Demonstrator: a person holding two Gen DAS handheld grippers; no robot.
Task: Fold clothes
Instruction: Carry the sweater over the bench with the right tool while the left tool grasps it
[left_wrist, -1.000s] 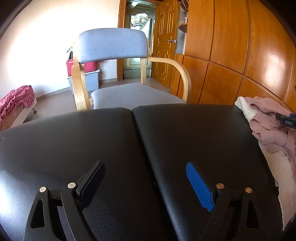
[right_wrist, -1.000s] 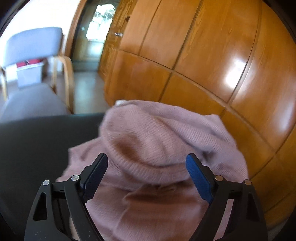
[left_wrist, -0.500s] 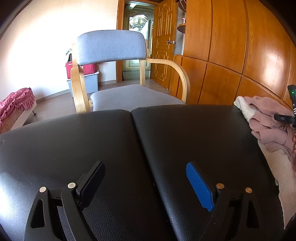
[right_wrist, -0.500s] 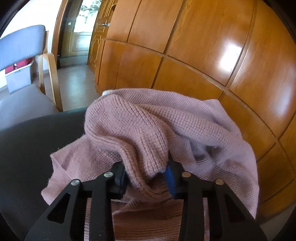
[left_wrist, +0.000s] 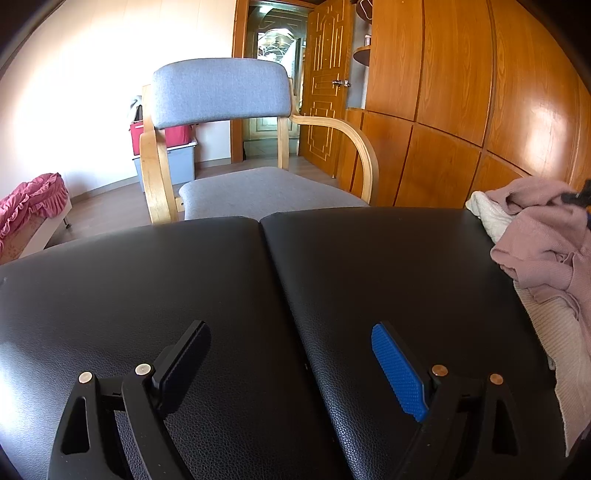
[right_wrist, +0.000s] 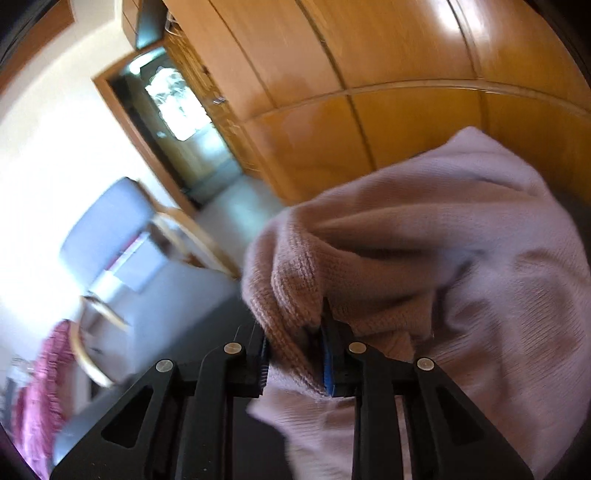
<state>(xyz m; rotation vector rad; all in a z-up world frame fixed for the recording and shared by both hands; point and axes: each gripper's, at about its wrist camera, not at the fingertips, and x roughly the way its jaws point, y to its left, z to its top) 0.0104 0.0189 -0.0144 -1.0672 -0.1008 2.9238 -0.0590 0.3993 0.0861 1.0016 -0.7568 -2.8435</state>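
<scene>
The folding has barely begun. The right gripper (right_wrist: 295, 354) has just been closing its jaws and now pinches a bunched ridge of the pink knit sweater (right_wrist: 424, 266), which sits crumpled at three o'clock on the black worktop (left_wrist: 258, 295), over a cream garment (left_wrist: 557, 339). The left gripper (left_wrist: 291, 362) hangs with jaws wide and empty above bare worktop. Spreading flat and every fold remain.

**Two wrist views, one room**

From the left wrist we look level-headed and low across the black bench (left_wrist: 369, 266) toward the far chair (left_wrist: 221, 92). Our right wrist view sits rolled, close against the pink sweater (right_wrist: 461, 258); both share chair, sweater and wooden wardrobe (left_wrist: 461, 74).
</scene>
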